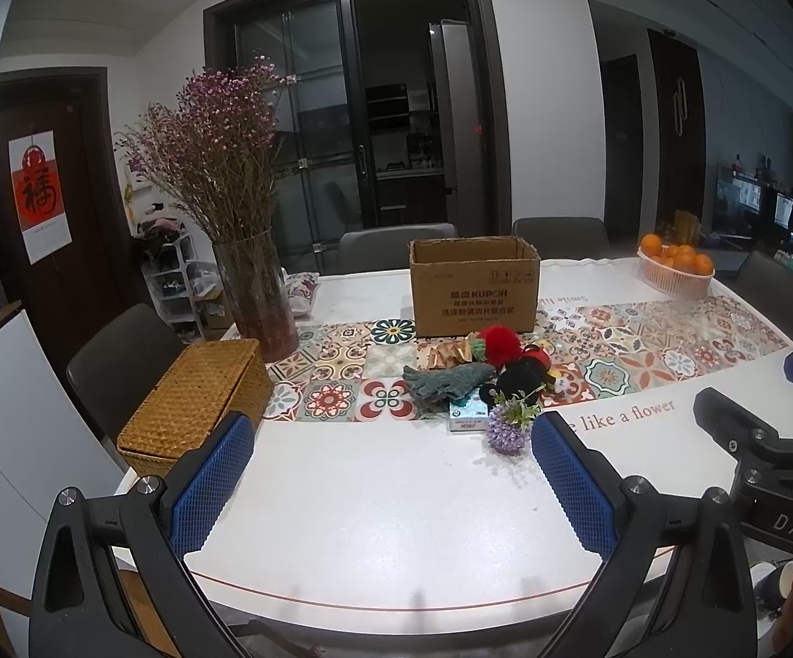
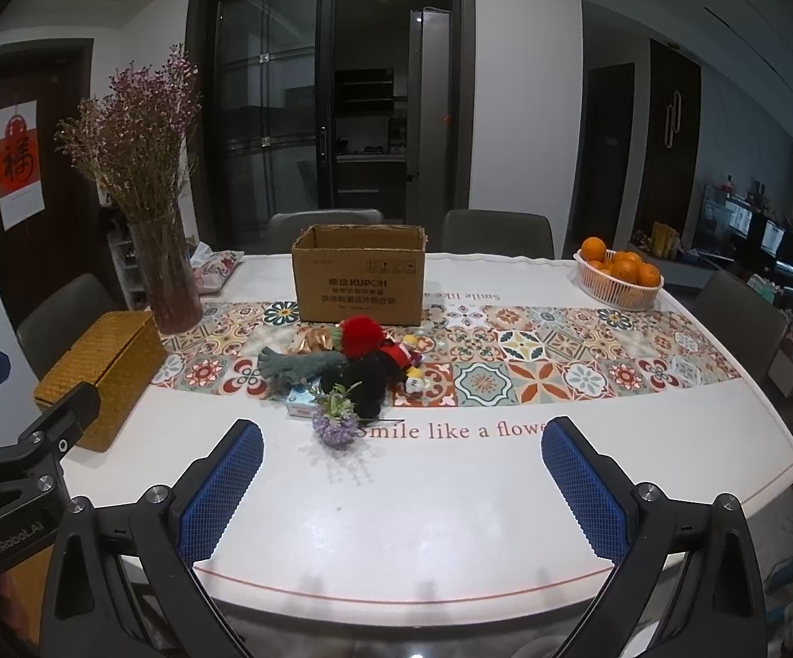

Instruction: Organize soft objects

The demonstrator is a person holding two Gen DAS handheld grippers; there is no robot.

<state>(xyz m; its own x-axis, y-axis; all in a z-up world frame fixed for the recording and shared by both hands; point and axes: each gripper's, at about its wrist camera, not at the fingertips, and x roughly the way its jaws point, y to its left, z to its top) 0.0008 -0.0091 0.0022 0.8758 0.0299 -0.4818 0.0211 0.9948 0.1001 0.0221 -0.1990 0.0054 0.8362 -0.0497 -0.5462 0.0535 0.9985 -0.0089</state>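
A pile of soft objects lies mid-table in front of an open cardboard box (image 1: 474,285) (image 2: 360,281): a red pompom (image 1: 500,345) (image 2: 362,335), a grey-green knit glove (image 1: 445,381) (image 2: 297,366), a black plush toy (image 1: 522,373) (image 2: 366,386), a gold bow (image 1: 445,353), a small tissue pack (image 1: 467,417) and a purple flower sprig (image 1: 508,430) (image 2: 336,422). My left gripper (image 1: 393,480) is open and empty, near the table's front edge. My right gripper (image 2: 401,488) is open and empty, also short of the pile.
A woven lidded basket (image 1: 193,406) (image 2: 103,370) sits at the left. A glass vase of dried flowers (image 1: 256,296) (image 2: 169,279) stands behind it. A basket of oranges (image 1: 675,268) (image 2: 618,277) is at the far right. Chairs surround the table.
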